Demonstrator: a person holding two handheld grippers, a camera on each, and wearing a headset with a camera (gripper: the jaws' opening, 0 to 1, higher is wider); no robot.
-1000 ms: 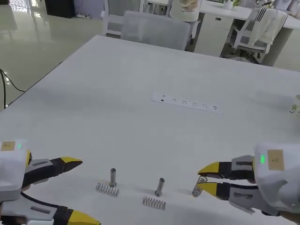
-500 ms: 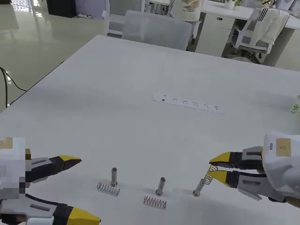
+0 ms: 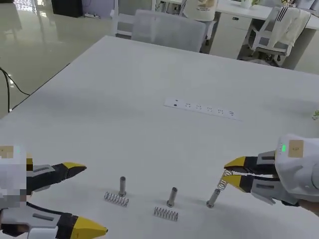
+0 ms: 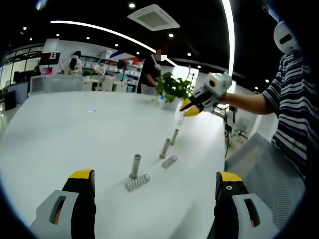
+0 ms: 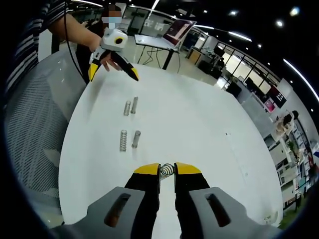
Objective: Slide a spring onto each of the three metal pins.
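Three short metal pins stand in a row near the table's front: left pin [image 3: 122, 185], middle pin [image 3: 172, 196], right pin [image 3: 213, 196]. One loose spring [image 3: 116, 199] lies by the left pin, another spring [image 3: 165, 214] by the middle pin. My right gripper [image 3: 232, 172] is shut on a third spring [image 3: 222, 182], which hangs tilted just above and right of the right pin. Its own view shows that held spring [image 5: 167, 169] between the yellow tips. My left gripper [image 3: 84, 199] stands open at the lower left, nothing in it, left of the left pin [image 4: 134, 166].
A white power strip [image 3: 202, 108] lies flat mid-table beyond the pins. Office chairs [image 3: 167, 31] stand past the far edge. The white table [image 3: 124, 99] stretches wide around the pins. A potted plant [image 4: 172, 87] sits at one table end.
My right gripper has drawn back to the right and slightly up with the spring, uncovering the right pin. The left gripper has barely moved. The head camera shifted a little.
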